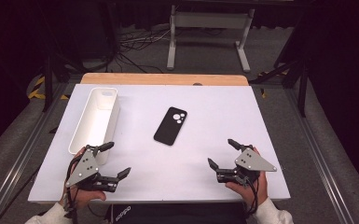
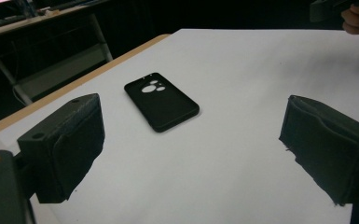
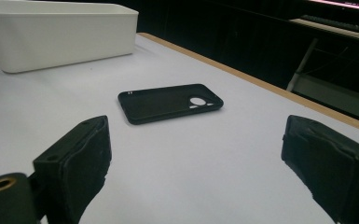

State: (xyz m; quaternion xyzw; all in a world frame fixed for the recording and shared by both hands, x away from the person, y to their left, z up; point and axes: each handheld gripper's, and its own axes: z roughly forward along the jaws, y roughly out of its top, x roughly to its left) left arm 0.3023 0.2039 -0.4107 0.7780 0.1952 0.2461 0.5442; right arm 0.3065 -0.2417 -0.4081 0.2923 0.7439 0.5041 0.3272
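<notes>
You held both grippers, left (image 1: 113, 164) and right (image 1: 222, 154), wide and empty, short of the phone case (image 1: 170, 125), seemingly untouched.

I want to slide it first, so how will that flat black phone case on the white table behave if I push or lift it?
The flat black phone case lies flush on the white table, so it should slide, not roll or tip. It looks thin, with open camera holes, so probably light and slightly flexible. Its low edge may be hard to pinch.
</notes>
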